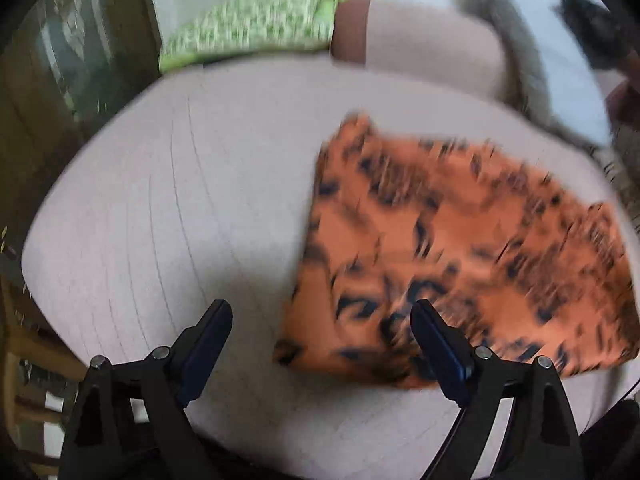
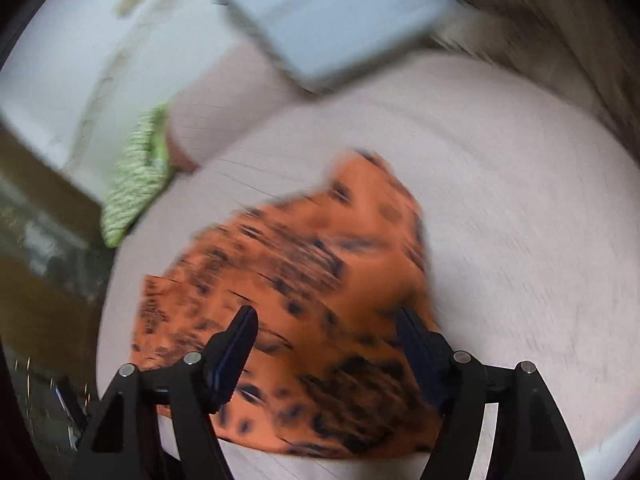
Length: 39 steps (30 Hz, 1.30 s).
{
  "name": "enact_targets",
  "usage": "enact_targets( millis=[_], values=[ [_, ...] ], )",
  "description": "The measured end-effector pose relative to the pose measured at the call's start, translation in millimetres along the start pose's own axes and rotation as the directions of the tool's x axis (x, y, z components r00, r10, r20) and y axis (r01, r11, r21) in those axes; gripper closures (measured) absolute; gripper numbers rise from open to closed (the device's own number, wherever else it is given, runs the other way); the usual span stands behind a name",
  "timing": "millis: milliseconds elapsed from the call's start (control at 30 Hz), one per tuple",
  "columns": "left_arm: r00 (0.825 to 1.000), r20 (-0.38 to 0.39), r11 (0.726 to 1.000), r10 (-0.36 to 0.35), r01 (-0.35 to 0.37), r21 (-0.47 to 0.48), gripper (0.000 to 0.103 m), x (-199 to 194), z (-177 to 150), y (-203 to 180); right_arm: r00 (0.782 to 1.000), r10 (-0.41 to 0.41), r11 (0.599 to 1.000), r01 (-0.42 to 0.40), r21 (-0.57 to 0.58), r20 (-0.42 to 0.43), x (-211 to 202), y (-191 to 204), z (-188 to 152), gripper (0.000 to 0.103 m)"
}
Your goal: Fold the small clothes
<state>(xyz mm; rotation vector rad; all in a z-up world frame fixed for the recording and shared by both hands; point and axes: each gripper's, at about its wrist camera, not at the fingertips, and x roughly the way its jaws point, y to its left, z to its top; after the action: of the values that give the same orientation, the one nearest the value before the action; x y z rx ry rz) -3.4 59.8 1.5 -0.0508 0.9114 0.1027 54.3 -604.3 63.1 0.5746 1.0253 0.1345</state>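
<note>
Orange cloth (image 1: 460, 248) with dark blotches, folded into a rough rectangle, lying flat on the pale cushion (image 1: 160, 220). We see it toward the right of the cushion in the left wrist view, and low and central in the right wrist view (image 2: 304, 280). One corner sticks up at its far edge. Both views are smeared by motion, so the print stays unreadable.

Left gripper (image 1: 320, 336): jaws spread wide, nothing between them. Its right finger (image 1: 436, 340) overlaps the near edge of the cloth in the picture; we cannot tell whether it touches. Its left finger sits over bare cushion.

Right gripper (image 2: 326, 340): jaws apart, above the near part of the cloth, which shows in the gap between them. The pads do not press on it; released.

Behind the cushion: a green patterned cloth (image 1: 256, 20) draped at the back left, next to a pale backrest (image 1: 432, 52). A light grey-blue flat object (image 2: 332, 20) lies at the far edge in the right wrist view. Brown wooden furniture (image 1: 24, 100) on the left margin.
</note>
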Motion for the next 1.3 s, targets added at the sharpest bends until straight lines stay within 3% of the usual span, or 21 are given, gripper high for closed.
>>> enact_targets(
  millis=[133,167,200,233,300,367,467,633,767,833,933,967,1000,1033,1167,1200,1267,1300],
  values=[
    [0.999,0.036,0.996,-0.032,0.029,0.079,0.012,9.4,6.4,-21.2,0.991,0.114,0.993,-0.111,0.038,-0.072,55.2,-7.4,32.7,0.025],
    [1.000,0.009,0.995,-0.020,0.019,0.097,0.012,18.8,7.5,-24.2,0.992,0.086,0.996,-0.082,0.041,-0.089,76.2,-21.8,38.9,0.025],
    [0.998,-0.068,0.993,0.011,-0.003,0.121,0.012,39.9,2.0,-27.9,0.994,-0.017,0.996,0.026,0.086,-0.110,93.1,-39.6,34.5,0.025],
    [0.989,-0.143,0.992,0.028,-0.011,0.122,0.010,59.7,-2.4,-28.4,0.993,-0.026,0.985,0.046,0.163,-0.118,109.7,-53.9,31.5,0.029],
    [0.993,-0.119,0.999,-0.018,0.023,0.036,0.010,55.2,-2.2,-17.1,0.995,0.098,0.933,-0.095,0.347,0.008,93.0,-76.1,25.4,0.029],
    [0.995,-0.098,1.000,-0.004,0.004,0.006,0.010,46.9,5.5,-14.2,0.996,0.086,0.952,-0.089,0.294,0.023,68.0,-67.5,18.6,0.027],
    [1.000,-0.027,0.999,-0.012,0.014,0.042,0.010,31.7,19.5,-27.9,0.996,0.082,0.974,-0.084,0.213,0.015,34.2,-62.1,-11.0,0.026],
    [0.993,0.036,0.983,-0.110,0.103,0.152,0.010,21.0,26.6,-84.6,0.995,0.094,0.931,-0.082,0.355,-0.017,-5.4,-90.3,-83.6,0.026],
    [0.988,0.028,0.962,-0.153,0.143,0.233,0.010,19.2,23.1,-123.0,0.995,0.077,0.904,-0.045,0.425,-0.059,-19.5,-109.9,-114.0,0.023],
    [0.984,0.022,0.953,-0.175,0.164,0.255,0.010,18.9,11.0,-139.9,0.992,0.117,0.878,-0.086,0.471,-0.038,-23.5,-114.8,-118.8,0.023],
    [0.988,-0.026,0.952,-0.150,0.152,0.267,0.010,29.8,0.4,-151.8,0.971,0.237,0.849,-0.190,0.493,-0.033,-15.6,-104.3,-125.9,0.023],
    [0.986,-0.111,0.952,-0.123,0.149,0.266,0.009,50.0,-3.8,-156.2,0.969,0.242,0.846,-0.189,0.499,-0.042,-9.1,-100.4,-127.0,0.023],
    [0.984,-0.134,0.955,-0.119,0.151,0.256,0.005,52.9,-7.3,-154.5,0.973,0.221,0.849,-0.161,0.503,-0.061,-2.9,-99.5,-129.4,0.023],
    [0.988,-0.099,0.962,-0.121,0.141,0.233,0.003,51.9,-6.6,-151.6,0.977,0.204,0.845,-0.146,0.514,-0.057,2.5,-98.7,-130.7,0.022],
    [0.984,-0.132,0.964,-0.118,0.146,0.223,0.002,56.5,-0.9,-152.8,0.968,0.249,0.780,-0.216,0.587,0.026,9.7,-101.7,-123.2,0.021],
    [0.984,-0.133,0.963,-0.119,0.147,0.225,0.001,58.2,0.3,-153.0,0.968,0.250,0.771,-0.217,0.598,0.029,13.0,-102.8,-122.9,0.025],
    [0.984,-0.132,0.962,-0.119,0.147,0.229,0.001,60.6,1.7,-153.5,0.964,0.265,0.780,-0.210,0.590,-0.008,21.3,-99.0,-120.3,0.095],
    [0.984,-0.131,0.962,-0.119,0.147,0.230,0.001,63.8,1.5,-154.0,0.970,0.241,0.797,-0.193,0.572,-0.009,16.7,-96.0,-119.1,0.095]
  ],
)
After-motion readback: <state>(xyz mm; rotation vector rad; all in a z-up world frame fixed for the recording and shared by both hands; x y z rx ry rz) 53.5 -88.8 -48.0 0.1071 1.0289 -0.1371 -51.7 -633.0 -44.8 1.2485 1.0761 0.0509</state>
